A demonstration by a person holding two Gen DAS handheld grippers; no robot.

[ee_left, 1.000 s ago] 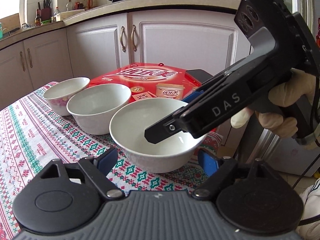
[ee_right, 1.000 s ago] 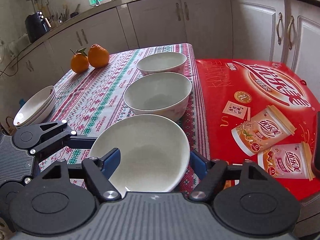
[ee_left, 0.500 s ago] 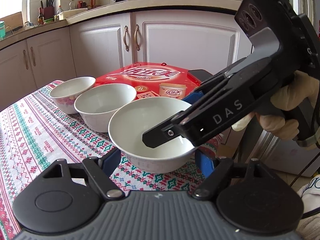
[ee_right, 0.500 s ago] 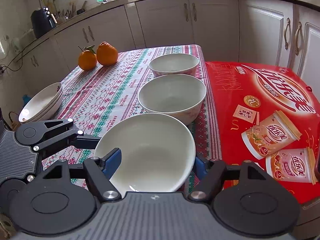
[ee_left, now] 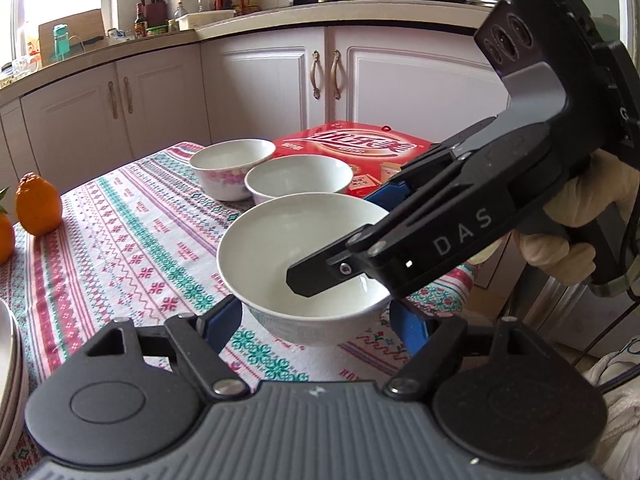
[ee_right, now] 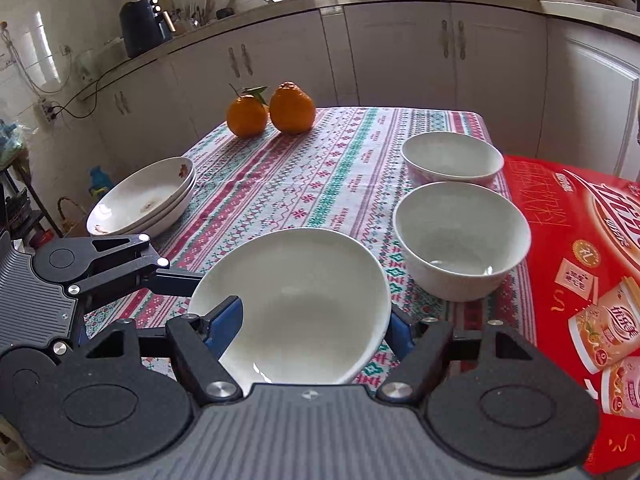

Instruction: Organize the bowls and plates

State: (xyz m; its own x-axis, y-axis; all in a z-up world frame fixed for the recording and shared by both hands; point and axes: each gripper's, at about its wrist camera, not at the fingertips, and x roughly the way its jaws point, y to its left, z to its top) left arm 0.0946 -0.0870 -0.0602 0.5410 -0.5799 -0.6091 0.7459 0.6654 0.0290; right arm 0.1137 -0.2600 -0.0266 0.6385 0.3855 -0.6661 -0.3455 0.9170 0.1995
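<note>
Fingers (ee_right: 236, 320) of both grippers held the white bowl (ee_right: 296, 304) between them, clamped on its opposite rims. Since a second ago it had lifted off the patterned surface (ee_right: 304, 184), leaving the two bowls (ee_right: 460, 236) beyond the fingertips; stacking likely follows.

So on the table (ee_right: 332, 168) there's three bowls in a row along the right edge: the near bowl (ee_right: 296, 304) closest to the camera, the middle bowl (ee_right: 460, 236) behind it, the far bowl (ee_right: 452, 158) behind that. Right of the row sits a big box (ee_right: 580, 248), just beside the table edge. A stack of plates (ee_right: 144, 196) is over at the left edge, and two oranges (ee_right: 272, 110) sit touching at the far end, cabinets behind.
</note>
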